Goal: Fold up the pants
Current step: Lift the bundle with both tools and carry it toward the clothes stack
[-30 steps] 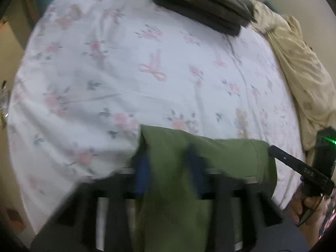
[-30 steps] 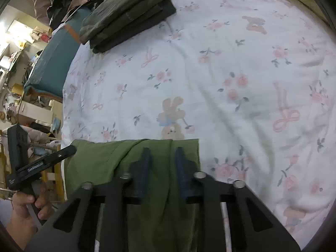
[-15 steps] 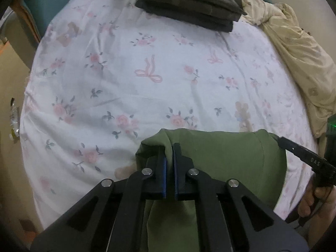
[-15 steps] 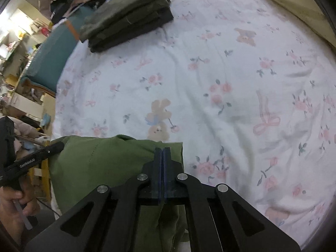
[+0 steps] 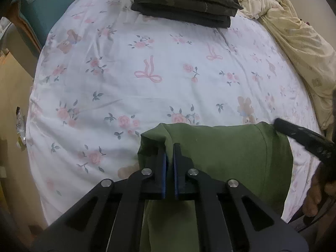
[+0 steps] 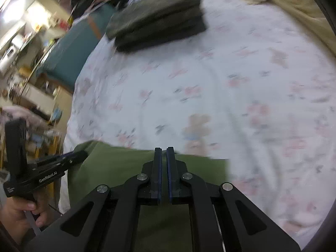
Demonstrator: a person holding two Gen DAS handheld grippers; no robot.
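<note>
Green pants (image 5: 226, 153) lie at the near edge of a bed with a white floral sheet (image 5: 147, 67). My left gripper (image 5: 169, 147) is shut on the left corner of the folded green fabric. In the right wrist view the pants (image 6: 117, 166) spread under my right gripper (image 6: 163, 150), whose fingers are closed with only a thin gap over the pants' far edge; the view is blurred. The right gripper's finger shows in the left wrist view (image 5: 302, 134). The left gripper shows in the right wrist view (image 6: 69, 158).
A stack of folded dark pants (image 5: 184, 0) sits at the far side of the bed, also in the right wrist view (image 6: 155, 19). A crumpled cream blanket (image 5: 298, 33) lies along the right. A teal headboard (image 6: 69, 48) and cluttered shelves stand on the left.
Both grippers closed from open onto the green pants' edge. They then moved forward over the bed, carrying the fabric toward the far side.
</note>
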